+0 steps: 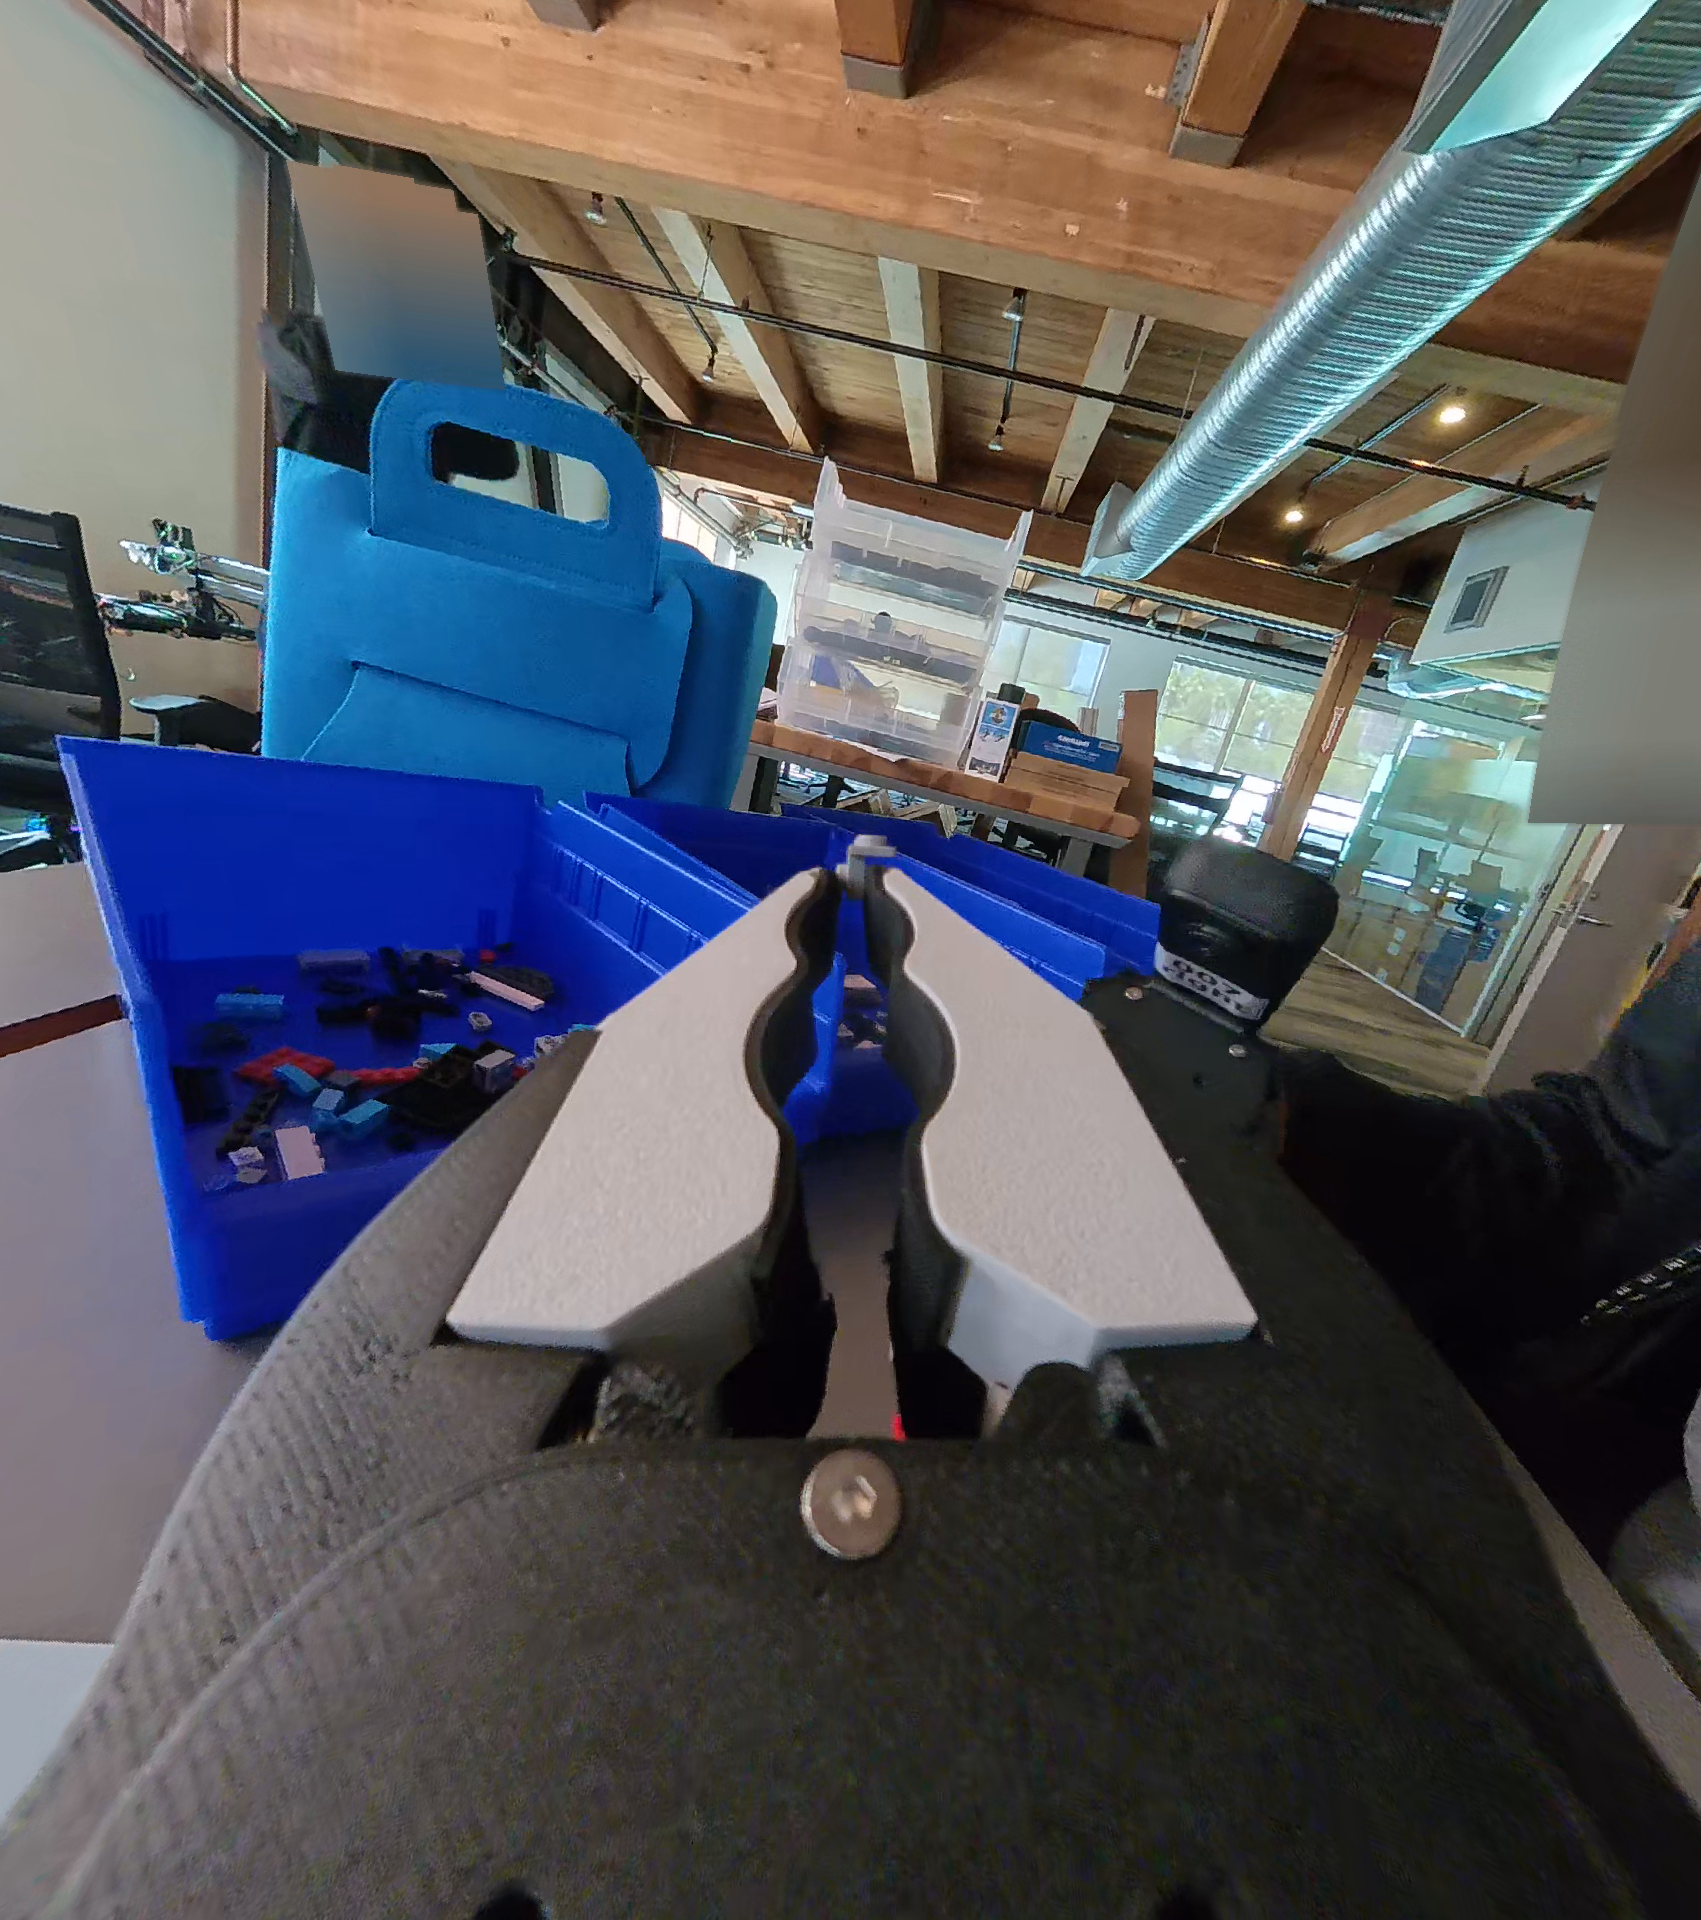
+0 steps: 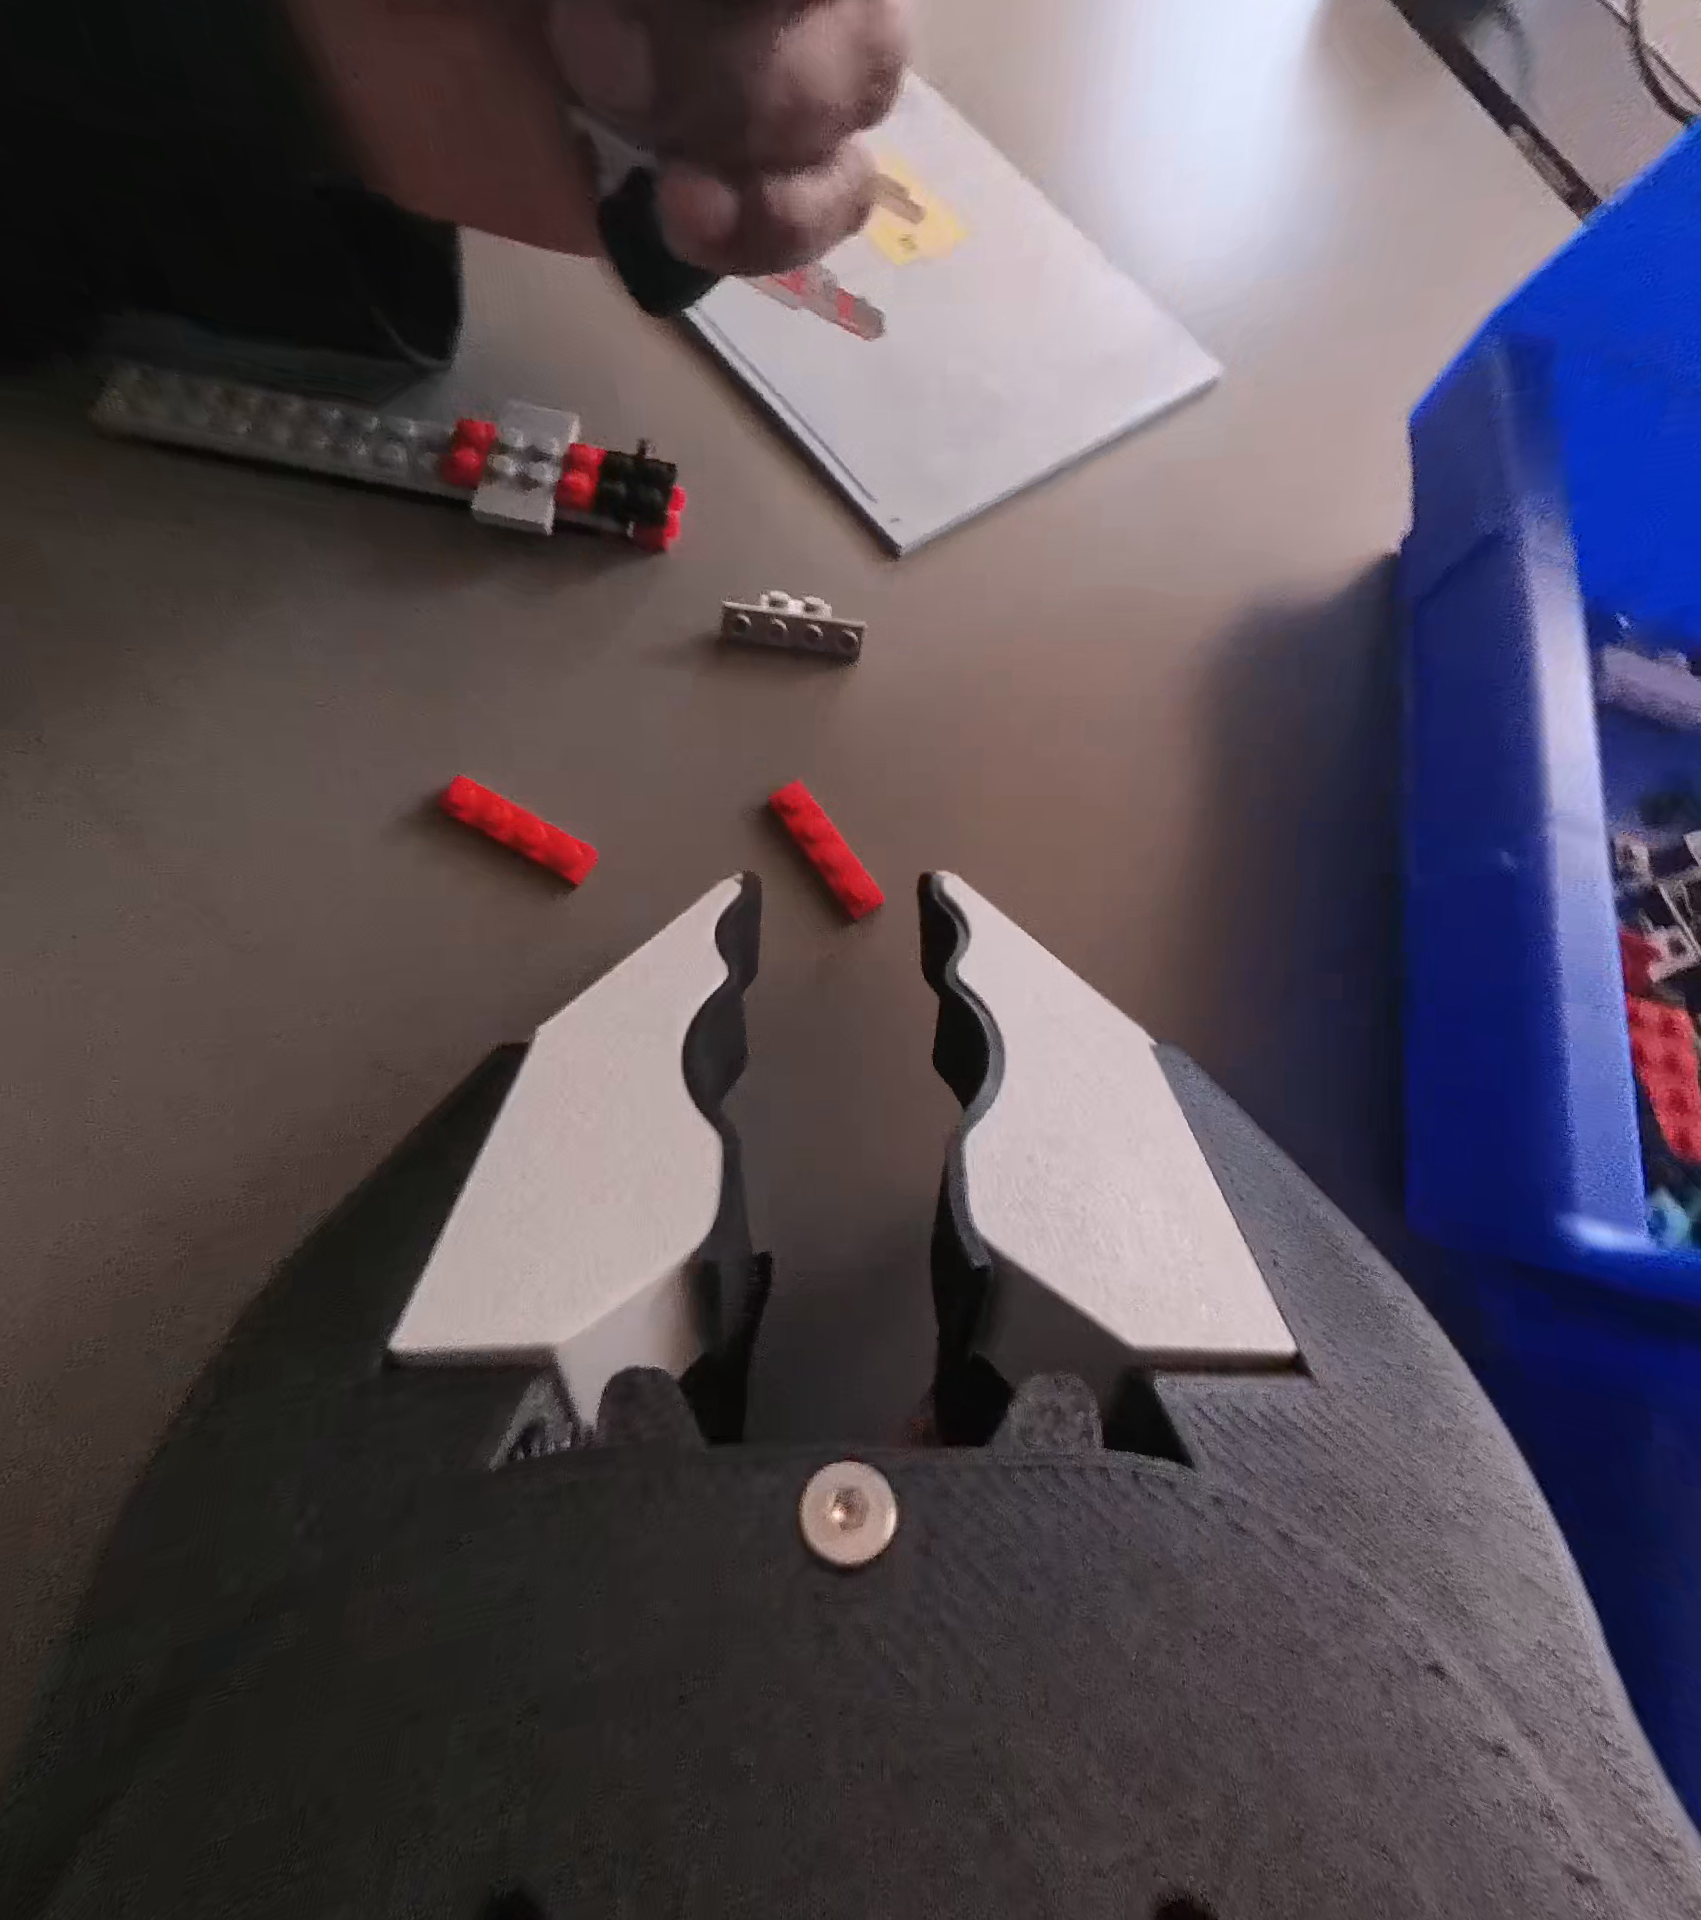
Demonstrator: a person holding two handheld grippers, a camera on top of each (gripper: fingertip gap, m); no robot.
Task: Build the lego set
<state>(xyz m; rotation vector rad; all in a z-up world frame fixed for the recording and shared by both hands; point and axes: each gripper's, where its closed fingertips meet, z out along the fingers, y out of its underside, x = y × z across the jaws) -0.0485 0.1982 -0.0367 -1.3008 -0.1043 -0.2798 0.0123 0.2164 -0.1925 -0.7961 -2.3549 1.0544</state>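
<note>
My left gripper (image 1: 854, 878) is shut on a small grey lego piece (image 1: 867, 854) that sticks up from its tips, held above the blue bins. My right gripper (image 2: 838, 883) is open and empty just above the table, with a red plate (image 2: 825, 850) lying right in front of its tips. A second red plate (image 2: 519, 829) lies to the left. A small grey bracket piece (image 2: 792, 629) lies farther off. The partial build (image 2: 389, 457), a long grey plate with red, grey and black bricks on it, sits at the far left.
A blue bin (image 1: 306, 997) holds several loose pieces; in the right wrist view a blue bin (image 2: 1511, 831) stands close on the right. An instruction booklet (image 2: 971, 384) lies beyond the pieces, with a hand (image 2: 752, 156) above it. A blue felt bag (image 1: 503, 623) stands behind the bins. My hands' fingertips stand some 15 cm from each other.
</note>
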